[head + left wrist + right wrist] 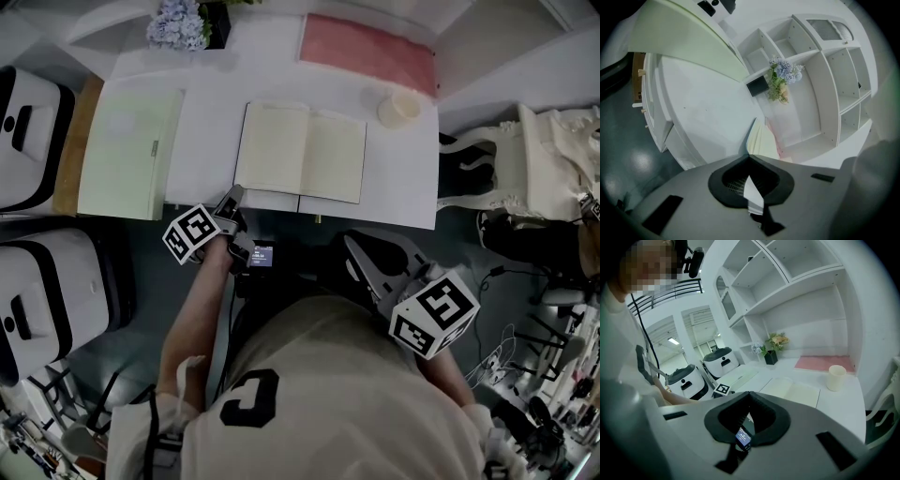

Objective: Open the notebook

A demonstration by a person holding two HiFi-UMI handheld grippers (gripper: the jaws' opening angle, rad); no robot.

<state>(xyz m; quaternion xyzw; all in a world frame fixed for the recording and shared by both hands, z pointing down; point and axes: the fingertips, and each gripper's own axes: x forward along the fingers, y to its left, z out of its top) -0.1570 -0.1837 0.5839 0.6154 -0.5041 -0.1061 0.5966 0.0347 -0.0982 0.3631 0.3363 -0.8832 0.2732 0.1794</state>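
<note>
- The dark vase (217,25), far left, holds pale flowers (178,22); the cup's (400,108) inside is unclear.
- The notebook (300,152) lies open just beyond the left gripper (231,199), with the right gripper (352,246) nearer and apart.
- Both grippers are clenched on nothing.

The notebook (300,153) lies open and flat on the white table (211,122), 2 cream pages facing up. A closed pale green book (127,150) lies to its left and a cream cup (400,108) to its right, with a pink mat (367,52) behind. Flowers (180,23) stand at the far edge. The left gripper (232,199) points at the notebook's near left corner; whether it touches, I cannot tell. The right gripper (354,246) hangs off the table's near edge, apart from the notebook. 2 white machines (33,141) stand left.
</note>
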